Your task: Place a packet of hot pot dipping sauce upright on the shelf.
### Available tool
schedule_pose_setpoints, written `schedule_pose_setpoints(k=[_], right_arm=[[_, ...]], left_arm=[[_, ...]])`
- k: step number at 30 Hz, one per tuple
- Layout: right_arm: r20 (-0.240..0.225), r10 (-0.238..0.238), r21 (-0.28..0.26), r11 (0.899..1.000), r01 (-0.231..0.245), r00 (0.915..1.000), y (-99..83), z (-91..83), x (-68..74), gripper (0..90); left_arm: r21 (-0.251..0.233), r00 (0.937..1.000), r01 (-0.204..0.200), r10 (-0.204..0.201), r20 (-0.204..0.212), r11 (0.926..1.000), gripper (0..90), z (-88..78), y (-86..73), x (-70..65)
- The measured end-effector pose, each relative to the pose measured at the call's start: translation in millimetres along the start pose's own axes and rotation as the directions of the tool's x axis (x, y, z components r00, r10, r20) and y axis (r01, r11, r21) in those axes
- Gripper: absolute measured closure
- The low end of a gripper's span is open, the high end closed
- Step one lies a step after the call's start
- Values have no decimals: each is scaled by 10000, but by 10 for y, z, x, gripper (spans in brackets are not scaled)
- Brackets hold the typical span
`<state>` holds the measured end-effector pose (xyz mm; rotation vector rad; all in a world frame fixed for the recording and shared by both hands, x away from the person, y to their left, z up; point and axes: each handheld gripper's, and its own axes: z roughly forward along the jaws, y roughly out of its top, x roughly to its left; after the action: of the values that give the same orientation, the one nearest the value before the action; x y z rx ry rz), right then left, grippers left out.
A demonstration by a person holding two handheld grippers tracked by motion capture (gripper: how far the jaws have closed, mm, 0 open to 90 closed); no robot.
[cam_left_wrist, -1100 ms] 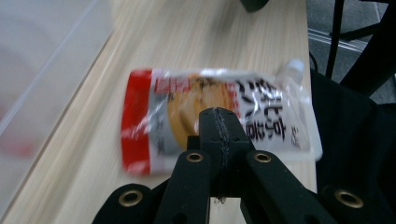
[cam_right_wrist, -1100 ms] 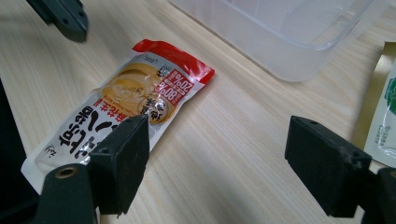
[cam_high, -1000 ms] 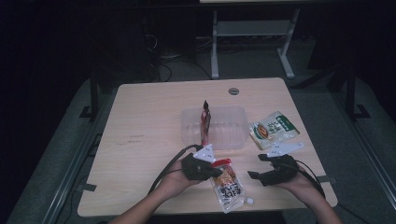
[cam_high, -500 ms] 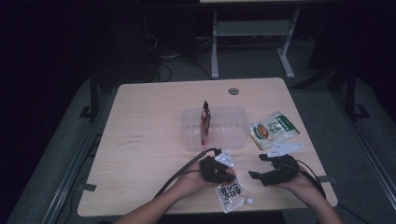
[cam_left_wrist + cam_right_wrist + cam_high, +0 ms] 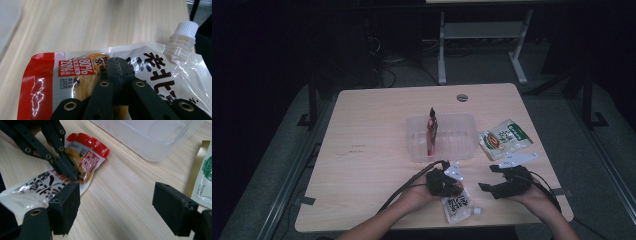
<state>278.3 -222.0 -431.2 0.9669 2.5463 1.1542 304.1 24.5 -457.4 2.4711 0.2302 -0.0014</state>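
Note:
A white spouted pouch [image 5: 458,207] with a red end and black lettering lies flat near the table's front edge. My left gripper [image 5: 452,189] is shut, its closed tips [image 5: 117,66] resting on the middle of the pouch [image 5: 160,72]; I cannot tell whether any film is pinched. The right gripper view shows those closed jaws [image 5: 71,173] touching the pouch [image 5: 86,151]. My right gripper [image 5: 488,179] hovers open just right of the pouch, with bare table between its jaws [image 5: 117,202].
A clear plastic container [image 5: 447,142] stands mid-table with a red packet [image 5: 431,131] upright inside. A green-and-white pouch [image 5: 504,139] lies to its right, beside the right gripper [image 5: 205,177]. The table's front edge is close to both hands.
My left gripper has moved right and down onto the spouted pouch. The right gripper and the pouch have stayed where they were.

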Motion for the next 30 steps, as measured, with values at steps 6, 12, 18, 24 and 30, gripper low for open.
schedule_pose_setpoints(k=[6,12,18,24,30], right_arm=[[-26,69,-1,10000,-69,10000,-2,1,8,216],[-68,57,-12,10000,-57,10000,1,3,21,217],[-78,76,5,10000,-76,9999,2,5,20,217],[-70,71,11,10000,-70,10000,1,5,16,218],[-90,54,29,10000,-54,9999,2,11,18,218]], left_arm=[[7,9984,374,-374,-419,9993,900,-77,-86,73],[231,9940,589,-565,-939,9980,900,-191,-193,128],[262,9931,693,-665,-964,9973,900,-292,-235,133],[-230,9829,590,-621,-1735,9980,900,-428,-180,220],[207,9699,799,-730,-2324,9966,900,-389,-228,403]])
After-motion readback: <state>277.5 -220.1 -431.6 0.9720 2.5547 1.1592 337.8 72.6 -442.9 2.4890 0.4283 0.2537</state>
